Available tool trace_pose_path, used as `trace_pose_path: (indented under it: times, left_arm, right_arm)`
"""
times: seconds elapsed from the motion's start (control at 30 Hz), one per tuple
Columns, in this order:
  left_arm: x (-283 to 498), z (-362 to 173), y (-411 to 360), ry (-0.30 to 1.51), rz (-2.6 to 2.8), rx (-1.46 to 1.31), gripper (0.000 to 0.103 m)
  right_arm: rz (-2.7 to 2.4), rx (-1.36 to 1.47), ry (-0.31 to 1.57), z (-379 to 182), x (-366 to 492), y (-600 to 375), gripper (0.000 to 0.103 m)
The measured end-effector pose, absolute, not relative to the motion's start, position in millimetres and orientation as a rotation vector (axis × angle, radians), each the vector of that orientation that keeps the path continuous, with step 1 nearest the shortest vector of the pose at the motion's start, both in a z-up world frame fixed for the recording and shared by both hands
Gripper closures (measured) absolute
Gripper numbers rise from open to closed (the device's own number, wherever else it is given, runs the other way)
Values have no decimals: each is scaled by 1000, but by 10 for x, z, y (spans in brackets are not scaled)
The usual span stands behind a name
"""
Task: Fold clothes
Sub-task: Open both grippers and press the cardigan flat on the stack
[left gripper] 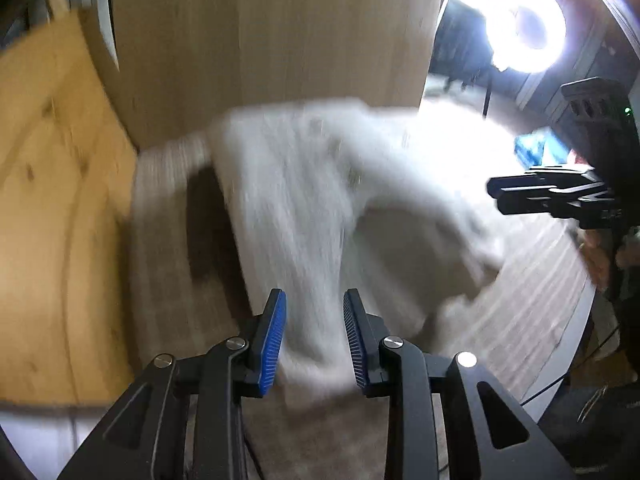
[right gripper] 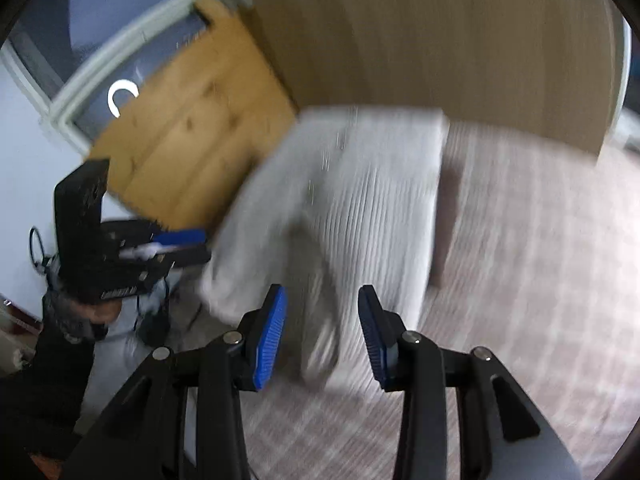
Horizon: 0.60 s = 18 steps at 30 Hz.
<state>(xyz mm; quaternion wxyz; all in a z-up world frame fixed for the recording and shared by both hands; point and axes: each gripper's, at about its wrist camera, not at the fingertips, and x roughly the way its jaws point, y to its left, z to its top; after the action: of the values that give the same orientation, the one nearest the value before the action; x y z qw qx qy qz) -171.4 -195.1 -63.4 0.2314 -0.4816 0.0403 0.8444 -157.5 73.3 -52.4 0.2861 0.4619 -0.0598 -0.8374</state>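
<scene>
A white knitted garment lies rumpled on the cloth-covered table, blurred by motion. It also shows in the right wrist view. My left gripper is open, its blue pads either side of the garment's near end. My right gripper is open above the garment's near edge, holding nothing. The right gripper shows at the right edge of the left wrist view. The left gripper shows at the left of the right wrist view.
A wooden panel stands behind the garment. A pine board leans at the left. A bright ring light glares at the far right. The table's pale striped cloth spreads to the right.
</scene>
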Motion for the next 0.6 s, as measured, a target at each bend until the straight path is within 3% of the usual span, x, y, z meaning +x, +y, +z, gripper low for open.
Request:
trace_pose_path:
  times: [0.13,0.2,0.37,0.53,0.6]
  left_arm:
    - [-2116,-658,-1866,8,2404,-1320,73]
    - [-2270,-835,-1792,1,2411,-1366,73]
    - [-2470,-1262,-1695,68,2382,-1487,68]
    - [-2325,-995,-1901,-97,2423,-1452,69]
    - [-2136,-824,-1977,-128,2469,-1401,60]
  right_arm:
    - [-2319,1199,-206,-526,-1962,656,61]
    - [-2330,1260,-174,-742,-2145,504,55]
    - [-2244,1440,-113,-1377,-2337,233,52]
    - [-2283,1390,-213,-1031,-2143,463,50]
    - [-2322,1345,-279,-806,-1940,649,37]
